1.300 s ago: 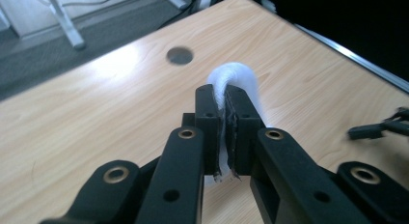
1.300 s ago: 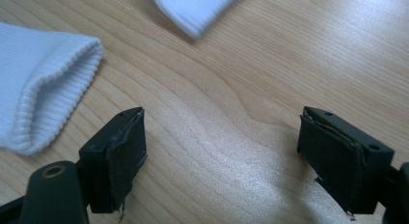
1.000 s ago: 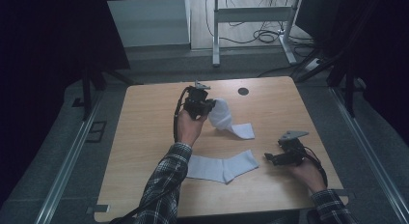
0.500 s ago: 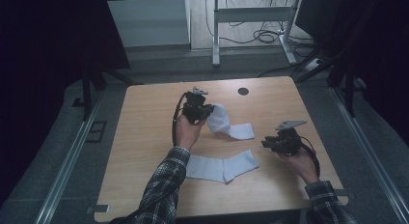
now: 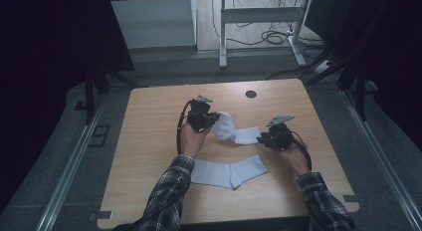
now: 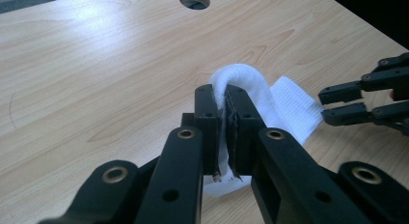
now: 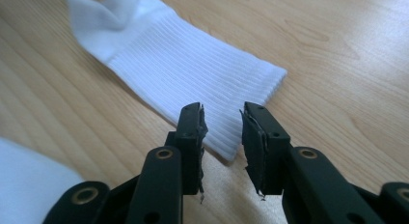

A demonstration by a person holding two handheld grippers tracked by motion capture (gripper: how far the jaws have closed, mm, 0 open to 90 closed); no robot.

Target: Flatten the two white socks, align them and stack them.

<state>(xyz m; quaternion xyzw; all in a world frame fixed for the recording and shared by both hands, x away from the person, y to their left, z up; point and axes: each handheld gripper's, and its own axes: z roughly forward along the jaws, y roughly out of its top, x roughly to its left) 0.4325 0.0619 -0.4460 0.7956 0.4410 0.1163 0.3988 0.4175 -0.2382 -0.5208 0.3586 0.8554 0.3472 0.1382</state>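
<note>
White sock [image 5: 230,129] is being held near the centre of the high view, its foot end lifted off the wooden table [image 5: 149,121] and its ribbed cuff lying flat. At the left, the left gripper [image 5: 203,116] is being kept pinched on a fold of it — jaws pressed together. To the right, the right gripper [image 5: 263,139] is being held at the cuff's edge — jaws slightly spread after closing, nothing pinched. Lower centre, a second sock [image 5: 226,172] is lying flat.
</note>
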